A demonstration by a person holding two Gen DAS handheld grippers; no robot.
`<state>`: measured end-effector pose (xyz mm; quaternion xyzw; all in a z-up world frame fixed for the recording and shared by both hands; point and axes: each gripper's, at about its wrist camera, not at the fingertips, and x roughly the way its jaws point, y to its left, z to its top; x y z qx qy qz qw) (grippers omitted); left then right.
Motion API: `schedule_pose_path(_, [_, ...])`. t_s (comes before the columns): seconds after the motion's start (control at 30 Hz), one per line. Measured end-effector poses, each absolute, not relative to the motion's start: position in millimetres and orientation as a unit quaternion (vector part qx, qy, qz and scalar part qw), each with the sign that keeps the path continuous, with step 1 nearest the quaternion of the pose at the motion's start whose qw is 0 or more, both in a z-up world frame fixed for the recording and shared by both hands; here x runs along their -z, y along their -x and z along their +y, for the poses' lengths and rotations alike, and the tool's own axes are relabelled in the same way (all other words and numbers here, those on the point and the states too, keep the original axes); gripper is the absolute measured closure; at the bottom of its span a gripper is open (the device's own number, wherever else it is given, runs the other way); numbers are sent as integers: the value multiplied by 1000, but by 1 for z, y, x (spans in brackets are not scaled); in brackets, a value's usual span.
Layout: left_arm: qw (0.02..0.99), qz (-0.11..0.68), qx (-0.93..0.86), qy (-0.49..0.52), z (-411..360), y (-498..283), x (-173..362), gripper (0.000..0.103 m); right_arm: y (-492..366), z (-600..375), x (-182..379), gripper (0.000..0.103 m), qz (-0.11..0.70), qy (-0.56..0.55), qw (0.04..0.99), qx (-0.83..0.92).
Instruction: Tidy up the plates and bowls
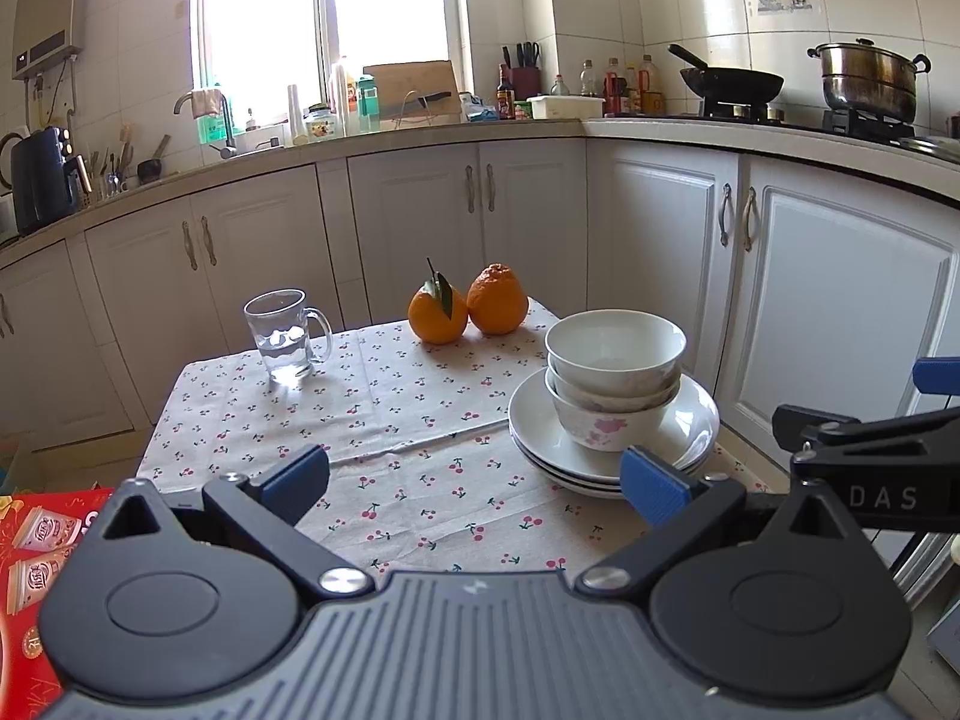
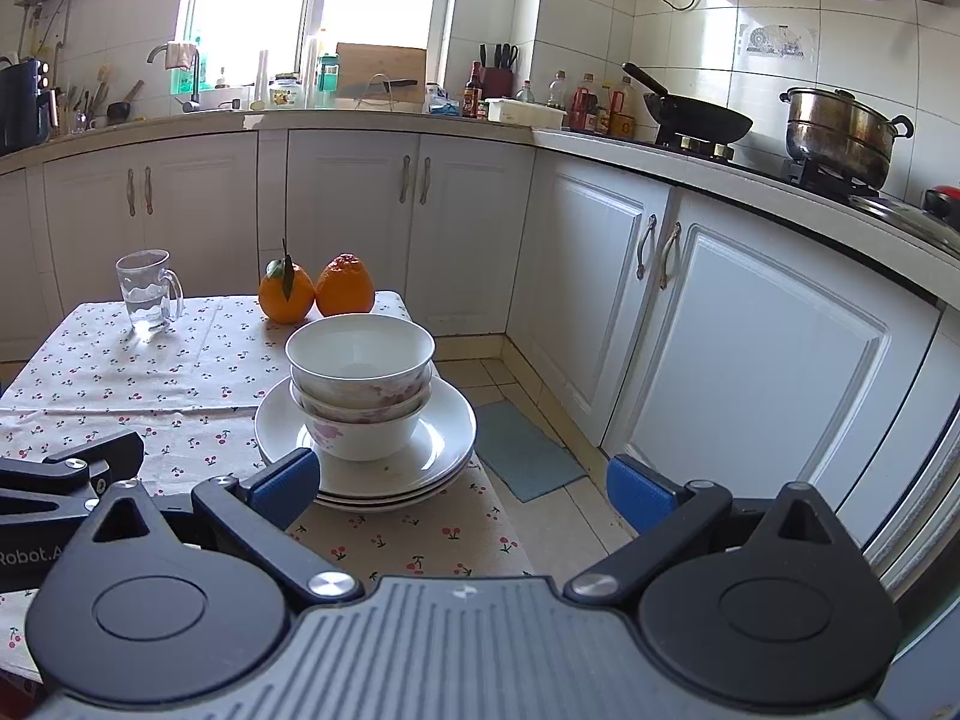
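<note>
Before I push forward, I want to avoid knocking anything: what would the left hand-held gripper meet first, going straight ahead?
Probably nothing at once: the left hand-held gripper, open, points over bare tablecloth. Farther on stand two oranges; the plate stack lies just right. Depth unclear.

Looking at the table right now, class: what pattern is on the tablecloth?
The tablecloth is pale with small red cherries printed all over; the left wrist view shows it best.

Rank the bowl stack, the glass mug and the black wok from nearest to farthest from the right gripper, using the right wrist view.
From the right gripper:
1. Bowl stack, just ahead on the plates, toward the left finger.
2. Glass mug, at the table's far left.
3. Black wok, on the stove at the back right.
</note>
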<state>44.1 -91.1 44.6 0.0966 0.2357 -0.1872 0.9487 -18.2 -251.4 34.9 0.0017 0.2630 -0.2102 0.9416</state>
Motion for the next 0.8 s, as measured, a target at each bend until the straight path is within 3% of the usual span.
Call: schedule_pose_path(0.8, [948,237,188,-96,-91,-44,-44,1,19,-253,-35,0,262,1,941,213])
